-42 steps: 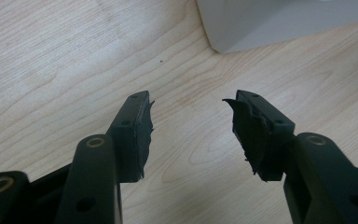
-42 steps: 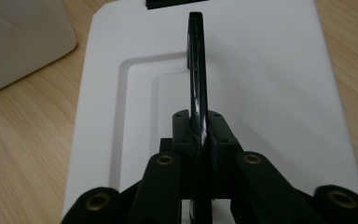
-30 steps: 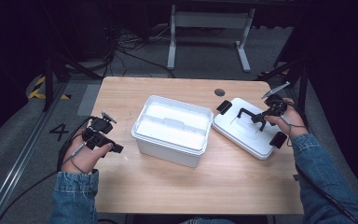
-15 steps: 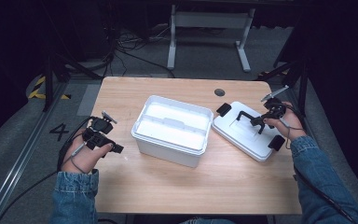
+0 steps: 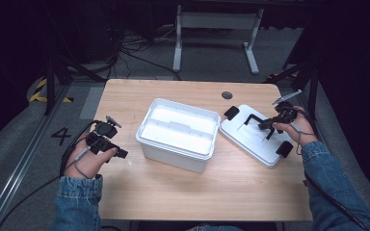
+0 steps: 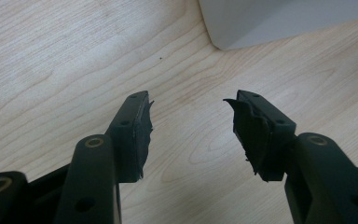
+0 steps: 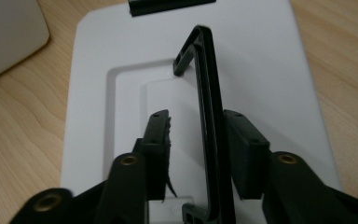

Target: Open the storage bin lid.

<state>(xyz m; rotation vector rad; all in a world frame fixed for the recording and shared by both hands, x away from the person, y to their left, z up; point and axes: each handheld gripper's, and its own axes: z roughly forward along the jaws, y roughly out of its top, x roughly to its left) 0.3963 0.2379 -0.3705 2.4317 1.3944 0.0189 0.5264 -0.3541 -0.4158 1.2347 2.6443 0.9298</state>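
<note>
Wooden table (image 5: 183,192): right gripper (image 7: 193,135) fingers just opened, lid handle (image 7: 209,93) between; left gripper (image 6: 191,126) wide, empty.

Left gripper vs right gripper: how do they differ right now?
The left gripper hovers over bare table with nothing between its fingers; the right gripper straddles the lid's black handle, fingers having just opened, one pad apart from it. The left sits beside the open white box; the right is over the white lid. Both are open.
</note>
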